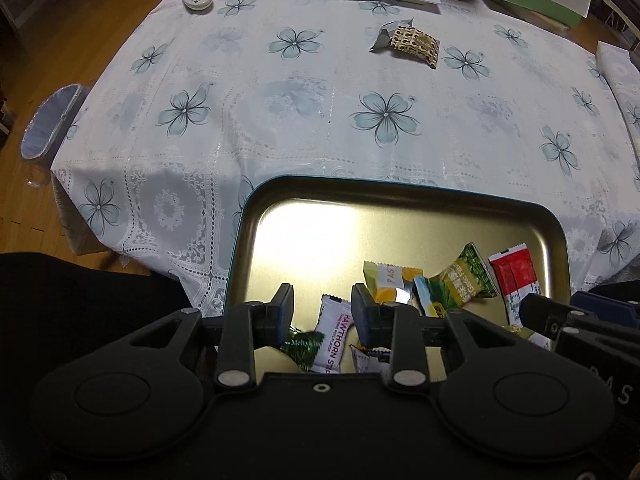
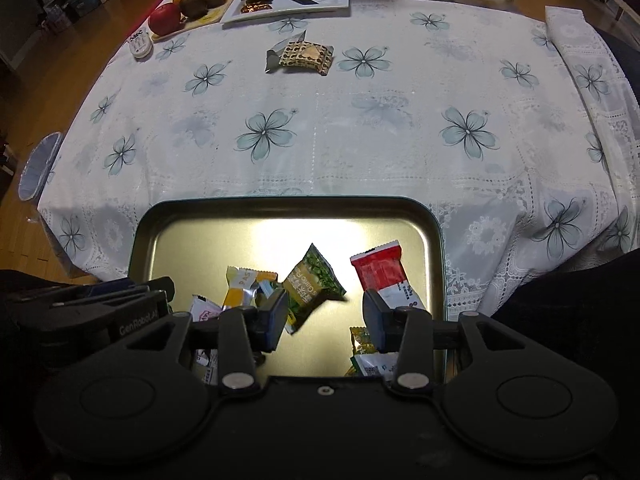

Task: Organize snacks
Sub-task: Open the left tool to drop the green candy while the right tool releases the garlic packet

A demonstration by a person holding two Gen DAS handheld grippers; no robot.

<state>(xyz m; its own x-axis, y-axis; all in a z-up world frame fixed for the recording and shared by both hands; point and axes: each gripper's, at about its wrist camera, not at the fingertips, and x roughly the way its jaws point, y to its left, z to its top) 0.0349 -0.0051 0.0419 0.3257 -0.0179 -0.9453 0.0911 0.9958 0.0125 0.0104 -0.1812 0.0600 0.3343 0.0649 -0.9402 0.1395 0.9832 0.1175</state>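
The left gripper [image 1: 322,308] is built of matte black plastic. Two rounded lobes, each marked by a shallow circular recess, are joined by a flat middle bar in which a small screw is set. Two angled black arms with triangular cut-outs are pinned to the body by silver rivets. Flat, dark, block-shaped fingers [image 1: 283,307] are carried on a black crossbar. The right gripper [image 2: 326,318] is made to the same pattern, with black fingers [image 2: 276,318]. On the neighbouring gripper's side, seen from the right wrist, pale lettering "GenRobot.AI" is printed, with a blue part above it. Dark clothing is seen at the frame edges.
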